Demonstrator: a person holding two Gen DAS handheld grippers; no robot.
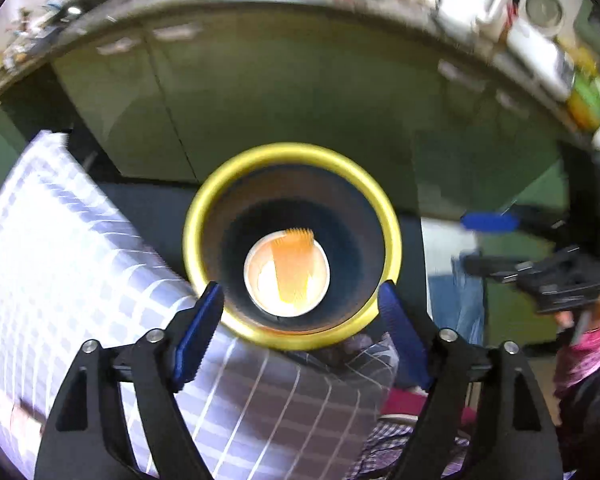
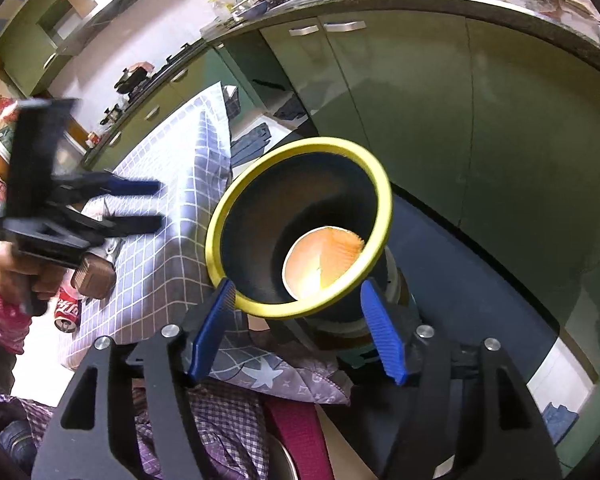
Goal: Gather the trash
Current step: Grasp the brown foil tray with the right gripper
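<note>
the landmark is the bin (image 1: 292, 246), a dark waste bin with a yellow rim standing on the dark floor in front of green cabinet doors. to the left of the bin the worktop (image 1: 60, 240) carries a blue-white checked cloth that hangs down over its edge, and in the right wrist view a red drink can (image 2: 67, 312) lies on its side on that cloth, well to the left of the bin. the left tool (image 1: 298, 344) hovers just above the near side of the bin's rim, its blue pads spread wide to either side of the rim and holding nothing. down inside the bin, at the bottom, rests a paper cup (image 1: 286, 276) with an orange, ribbed piece of trash (image 1: 294, 260) lying across it. the right tool (image 2: 300, 340) also hangs over the near rim of the bin, its fingers wide apart and empty. to the right of the bin the green cabinet doors (image 2: 420, 120) run under a dark counter edge crowded with kitchen things, too blurred to name.
</note>
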